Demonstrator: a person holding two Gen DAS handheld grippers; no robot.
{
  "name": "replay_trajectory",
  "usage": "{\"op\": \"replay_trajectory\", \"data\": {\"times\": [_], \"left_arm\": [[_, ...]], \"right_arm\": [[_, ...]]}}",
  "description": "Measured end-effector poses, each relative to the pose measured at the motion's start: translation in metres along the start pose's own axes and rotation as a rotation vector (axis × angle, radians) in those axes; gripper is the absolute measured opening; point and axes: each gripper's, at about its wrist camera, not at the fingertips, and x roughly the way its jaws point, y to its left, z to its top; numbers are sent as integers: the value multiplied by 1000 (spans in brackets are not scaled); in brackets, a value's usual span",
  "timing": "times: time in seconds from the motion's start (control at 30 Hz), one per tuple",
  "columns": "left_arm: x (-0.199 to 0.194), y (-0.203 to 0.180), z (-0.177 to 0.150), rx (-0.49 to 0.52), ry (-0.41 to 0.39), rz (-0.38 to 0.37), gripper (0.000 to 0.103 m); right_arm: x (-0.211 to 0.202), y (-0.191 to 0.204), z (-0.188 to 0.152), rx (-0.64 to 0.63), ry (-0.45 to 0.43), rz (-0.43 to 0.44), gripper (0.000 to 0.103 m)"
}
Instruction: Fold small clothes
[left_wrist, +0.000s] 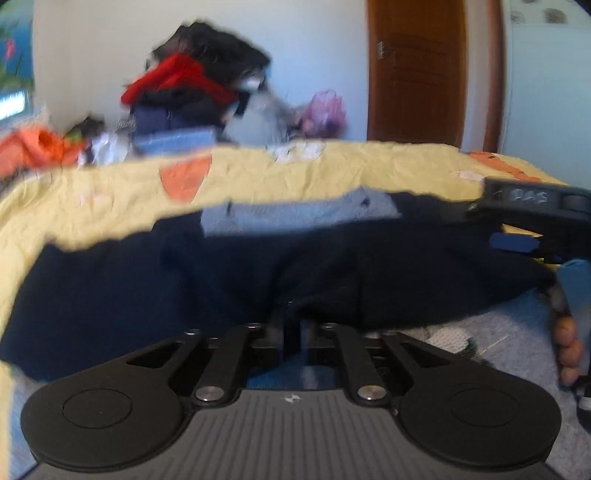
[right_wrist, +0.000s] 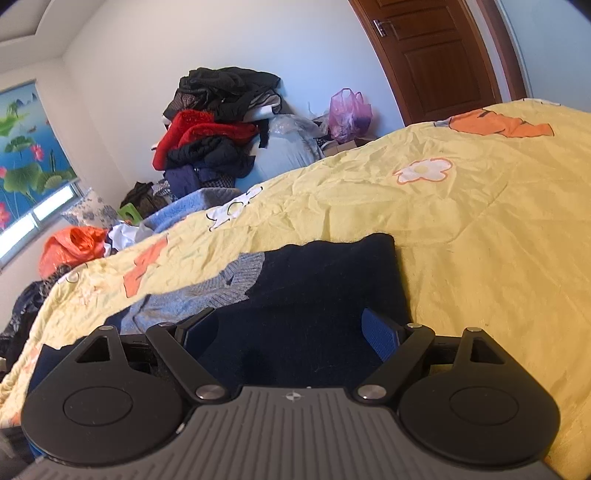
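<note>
**Navy sweater mid-fold on bed, L gripper pinching the cloth**

Navy sweater (right_wrist: 314, 295) w/ grey-blue knit part (right_wrist: 207, 291) is lying on the yellow quilt (right_wrist: 461, 240), near edge of bed, spread left to right. Left gripper (left_wrist: 293, 325) is looking nearly closed, fingers narrow, navy fabric bunching between them, so prob gripping a fold of it; left view is blurry. Right gripper (right_wrist: 291, 332) is sitting wide open over the sweater's right part, blue pads (right_wrist: 380, 334) apart, pinching nothing. In left view it's showing at far right (left_wrist: 532, 221).

Progress, my guess: early to mid. Garment is looking partly doubled but not a tidy packet yet; more folds + squaring up left. Clothes pile (right_wrist: 218, 122) by far wall, pink bag (right_wrist: 349, 114), brown door (right_wrist: 436, 55) further out.
</note>
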Motion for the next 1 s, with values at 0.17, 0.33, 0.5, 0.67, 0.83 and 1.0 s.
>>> {"op": "replay_trajectory", "data": {"times": [0.17,0.33,0.5,0.67,0.83,1.0], "left_arm": [[-52,31,-14,-32,-104,-170,96],[-79,71,-36,-136,-103,-197,96],[-60,110,-51,-373,-1,-196,96],[-60,104,-50,-338,13,-148,98],[-59,99,-49,-313,23,-139,99],[-52,99,-49,-321,21,-146,99]], "right_arm": [[-1,-3,0,19,-1,22,86],[-1,-2,0,17,-1,22,86],[5,25,1,-136,59,-89,86],[3,79,3,-93,186,122,86],[37,127,-18,-197,351,136,78],[38,157,-37,-393,323,51,77]]}}
